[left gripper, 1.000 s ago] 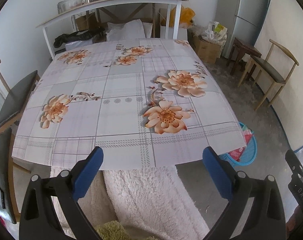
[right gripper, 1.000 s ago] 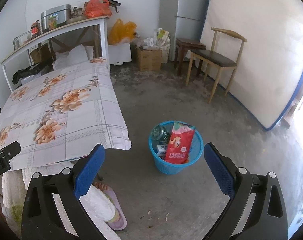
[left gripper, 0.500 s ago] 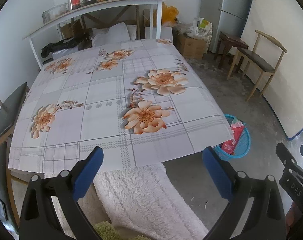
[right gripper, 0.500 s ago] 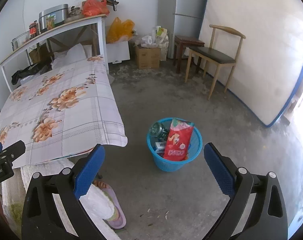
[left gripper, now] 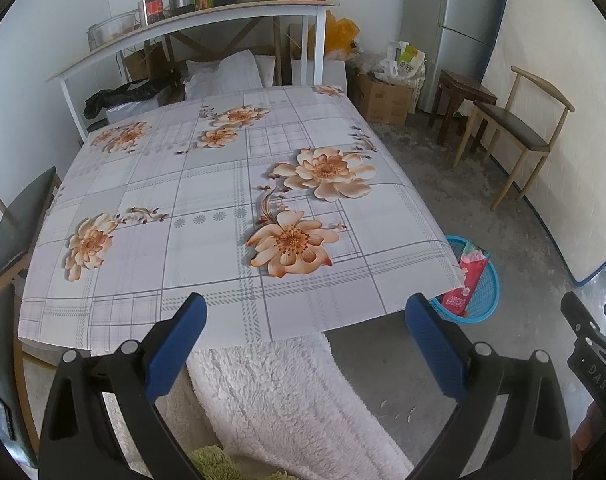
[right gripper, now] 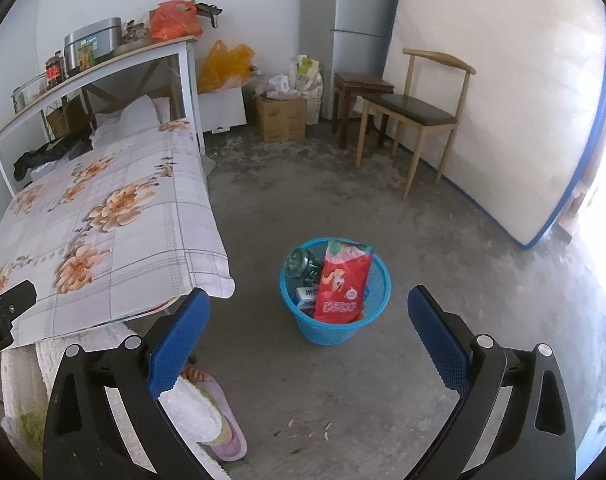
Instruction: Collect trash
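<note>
The trash is seen gathered in a blue basket (right gripper: 335,300) on the concrete floor, just off the near right corner of the table (left gripper: 207,200). A red snack bag (right gripper: 343,284) is stood upright in the basket, leaning against its rim, with its top above the rim. Behind the bag, a crushed clear bottle (right gripper: 301,262) is lodged, and a small white box (right gripper: 307,294) lies low beside the bag. From the left wrist view only part of the basket (left gripper: 485,292) and the bag (left gripper: 469,276) is shown past the table's edge.

The left gripper (left gripper: 303,320) is held above the near edge of the table with its jaws spread wide and nothing between them. The right gripper (right gripper: 309,320) is likewise spread wide and empty, aimed at the floor with the basket ahead of it and apart from it.

The bag is judged to be light, thin and crinkly, likely slick, so it would best be pinched at its flat top seam. The bottle is thought to be light and springy and may slip, so its neck would be the safer hold. The basket itself appears light and stiff, and could be taken by its rim. A few pale scraps (right gripper: 307,428) are scattered on the floor nearer than the basket; they look too small and flat to be pinched easily.
</note>
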Demonstrator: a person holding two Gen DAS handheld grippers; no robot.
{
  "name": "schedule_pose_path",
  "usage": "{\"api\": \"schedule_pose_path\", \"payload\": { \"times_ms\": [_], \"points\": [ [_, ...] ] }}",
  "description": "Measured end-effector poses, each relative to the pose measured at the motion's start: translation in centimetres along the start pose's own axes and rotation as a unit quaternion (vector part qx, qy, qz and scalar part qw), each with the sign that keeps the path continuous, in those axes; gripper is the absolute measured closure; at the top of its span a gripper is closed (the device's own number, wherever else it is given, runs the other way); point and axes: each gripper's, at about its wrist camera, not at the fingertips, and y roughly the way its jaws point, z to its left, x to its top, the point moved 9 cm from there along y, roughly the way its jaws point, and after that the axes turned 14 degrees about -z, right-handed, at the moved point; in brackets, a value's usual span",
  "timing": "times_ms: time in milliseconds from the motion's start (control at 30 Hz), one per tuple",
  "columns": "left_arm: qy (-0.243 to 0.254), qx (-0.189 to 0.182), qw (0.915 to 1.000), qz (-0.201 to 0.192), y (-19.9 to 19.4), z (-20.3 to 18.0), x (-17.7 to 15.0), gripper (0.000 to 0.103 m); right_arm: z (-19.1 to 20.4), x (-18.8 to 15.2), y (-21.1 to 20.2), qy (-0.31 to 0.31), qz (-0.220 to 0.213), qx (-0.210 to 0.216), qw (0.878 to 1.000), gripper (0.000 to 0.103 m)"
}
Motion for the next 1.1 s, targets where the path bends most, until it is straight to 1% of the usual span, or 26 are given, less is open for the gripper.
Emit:
{"api": "schedule_pose_path", "payload": {
  "times_ms": [1100],
  "points": [
    [-0.001, -0.003, 1.0000, 0.005, 0.04, -0.08, -0.14, 0.006, 0.15, -0.05, -0.08, 0.000, 0.001, 0.000, 1.000, 0.008]
  ]
}}
